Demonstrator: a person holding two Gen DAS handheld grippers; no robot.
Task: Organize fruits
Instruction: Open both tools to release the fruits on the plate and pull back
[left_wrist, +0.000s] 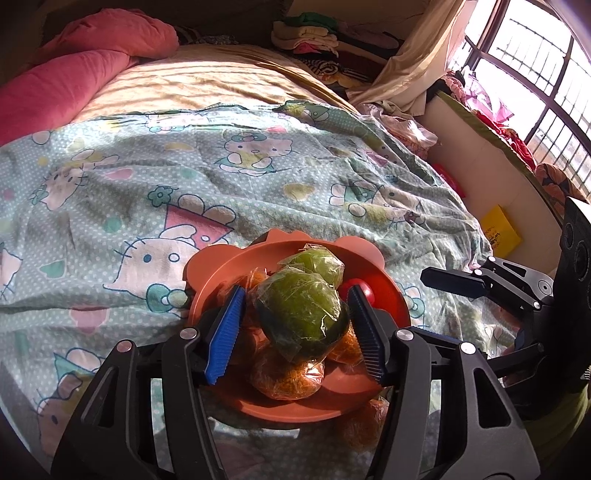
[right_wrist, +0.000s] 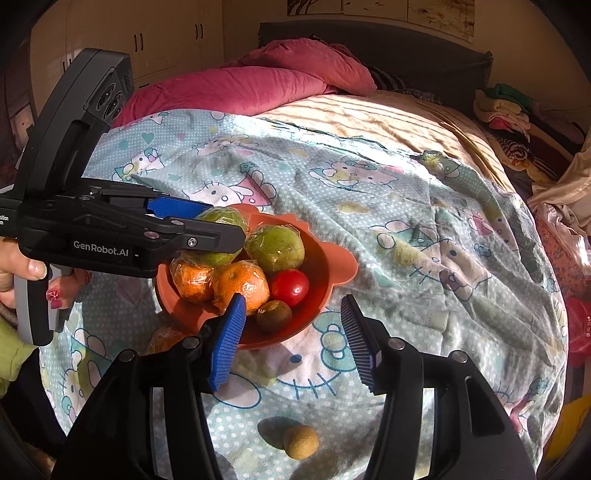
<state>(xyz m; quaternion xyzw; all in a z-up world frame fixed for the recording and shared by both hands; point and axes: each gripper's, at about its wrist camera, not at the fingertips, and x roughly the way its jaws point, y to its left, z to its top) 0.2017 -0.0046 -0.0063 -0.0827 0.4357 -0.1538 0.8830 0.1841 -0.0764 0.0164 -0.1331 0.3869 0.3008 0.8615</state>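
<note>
left gripper (left_wrist: 295, 332): jaws apart, straddling top lime (left_wrist: 301, 314), pads just clear of its wrap
right gripper (right_wrist: 293, 338): jaws apart, nothing between, over bowl (right_wrist: 334, 264) rim
bowl: on sheet (right_wrist: 424, 229), holds limes, oranges (right_wrist: 240, 284), tomato (right_wrist: 290, 287), kiwi (right_wrist: 274, 315)
loose kiwi (right_wrist: 301, 441): on sheet, near side of bowl

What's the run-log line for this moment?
left hand-held gripper: open around wrapped green fruit | right hand-held gripper: open, empty | small brown fruit loose on bedsheet

An orange bowl (right_wrist: 334, 258) sits on the bed sheet (right_wrist: 424, 229), full of wrapped fruit and a red tomato (right_wrist: 290, 287). The right gripper (right_wrist: 293, 338) is open over the bowl's near edge. A small kiwi (right_wrist: 301, 441) lies alone on the sheet.
</note>
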